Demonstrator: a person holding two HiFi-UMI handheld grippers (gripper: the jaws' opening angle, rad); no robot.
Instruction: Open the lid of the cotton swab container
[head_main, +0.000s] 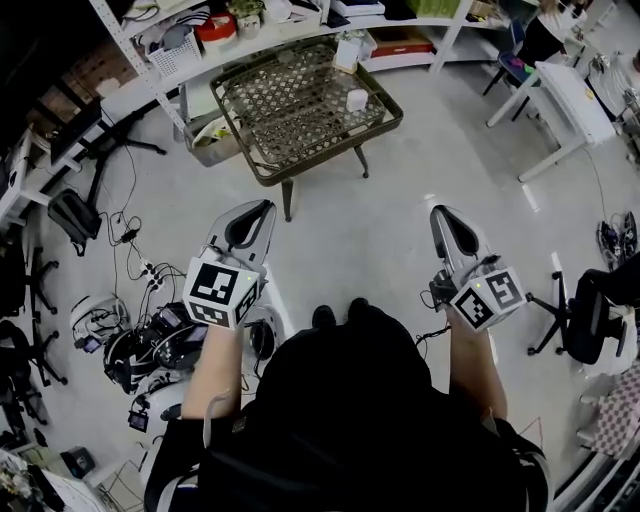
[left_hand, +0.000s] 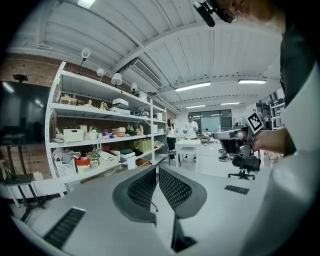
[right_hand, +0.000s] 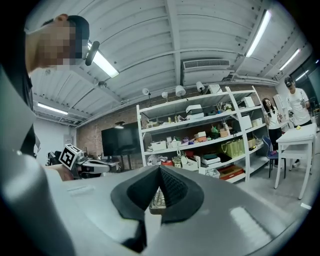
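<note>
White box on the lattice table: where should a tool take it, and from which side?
Probably by its side walls, coming down from above. The white box stands upright and alone, close to the right rim of the lattice table. That rim looks raised, so a level approach would likely meet it. The lid is too small to make out from here.

A pale grey floor (head_main: 380, 230) is seen beneath the left gripper (head_main: 258, 210) and the right gripper (head_main: 443, 213). Ahead of the left gripper a low table with a woven top (head_main: 290, 115) is placed, and white shelving (left_hand: 90, 111) is ranged beyond it. Ahead and right of the right gripper a white desk (head_main: 570, 100) is set; a black office chair (head_main: 585, 315) is parked to its right. A brick wall (right_hand: 92, 135) and a white ribbed ceiling (right_hand: 200, 30) lit by strip lights (right_hand: 102, 62) are shown.
</note>
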